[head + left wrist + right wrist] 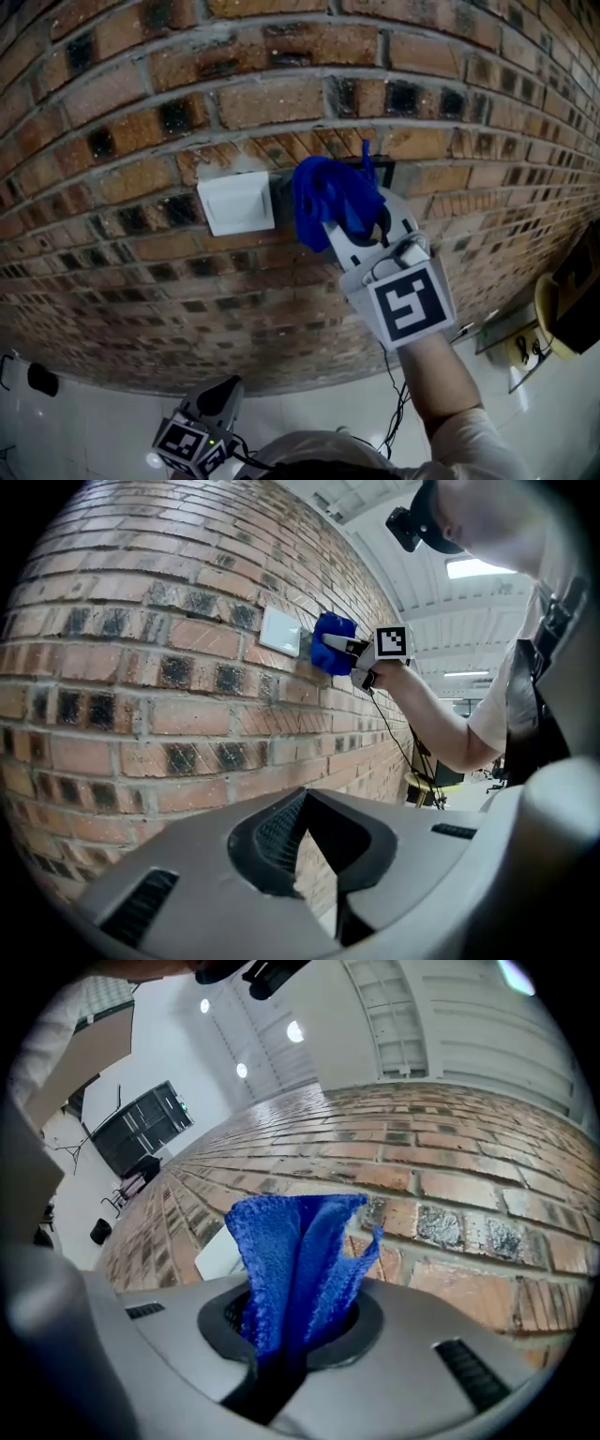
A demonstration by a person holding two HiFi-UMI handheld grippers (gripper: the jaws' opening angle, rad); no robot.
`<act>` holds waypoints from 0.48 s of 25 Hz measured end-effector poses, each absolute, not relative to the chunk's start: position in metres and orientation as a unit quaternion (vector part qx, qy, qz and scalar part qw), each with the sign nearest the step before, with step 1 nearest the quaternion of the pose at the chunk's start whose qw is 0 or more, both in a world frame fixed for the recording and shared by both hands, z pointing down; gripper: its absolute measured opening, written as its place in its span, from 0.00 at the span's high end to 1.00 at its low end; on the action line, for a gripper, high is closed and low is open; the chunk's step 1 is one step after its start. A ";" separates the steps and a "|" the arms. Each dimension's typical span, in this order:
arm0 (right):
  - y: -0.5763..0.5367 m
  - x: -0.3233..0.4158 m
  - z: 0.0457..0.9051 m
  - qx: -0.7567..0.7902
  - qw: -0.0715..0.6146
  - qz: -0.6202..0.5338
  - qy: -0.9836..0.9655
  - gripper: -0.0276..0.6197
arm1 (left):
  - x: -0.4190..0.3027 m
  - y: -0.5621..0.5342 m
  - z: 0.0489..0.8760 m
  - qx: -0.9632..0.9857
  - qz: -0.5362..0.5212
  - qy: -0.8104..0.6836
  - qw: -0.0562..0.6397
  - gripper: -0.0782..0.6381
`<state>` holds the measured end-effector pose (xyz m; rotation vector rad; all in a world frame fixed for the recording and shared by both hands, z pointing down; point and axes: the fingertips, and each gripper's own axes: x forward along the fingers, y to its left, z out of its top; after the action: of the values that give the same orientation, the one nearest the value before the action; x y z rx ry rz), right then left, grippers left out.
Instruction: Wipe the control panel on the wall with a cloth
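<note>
A white square control panel (234,202) is set in the brick wall (141,112). Just to its right is a dark plate (282,199), mostly covered by a bunched blue cloth (333,199). My right gripper (364,234) is shut on the cloth and holds it against the wall at the panel's right edge. In the right gripper view the cloth (298,1260) stands up out of the right gripper (292,1340), with the white panel (218,1252) behind and to the left. My left gripper (214,412) hangs low by the wall, shut and empty (305,810).
A thin black cable (396,389) hangs down the wall below my right arm. A yellow stool (553,314) and dark equipment stand at the right. A small black object (42,378) lies on the pale floor at the left.
</note>
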<state>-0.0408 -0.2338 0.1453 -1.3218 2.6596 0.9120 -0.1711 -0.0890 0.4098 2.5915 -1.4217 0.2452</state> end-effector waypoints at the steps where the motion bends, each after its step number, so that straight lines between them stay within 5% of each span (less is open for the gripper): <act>1: -0.234 -0.038 0.144 -0.427 0.023 0.291 0.856 0.82 | -0.172 -0.089 0.410 0.869 0.081 -0.479 0.090 0.89; 12: -0.252 0.075 0.146 -0.516 0.009 0.299 0.803 0.82 | -0.155 -0.099 0.411 0.878 0.089 -0.462 0.088 0.89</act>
<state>0.0754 -0.2517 0.1456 -1.6122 2.5081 0.9330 -0.1545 -0.0988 0.4114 2.6140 -1.3748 0.2636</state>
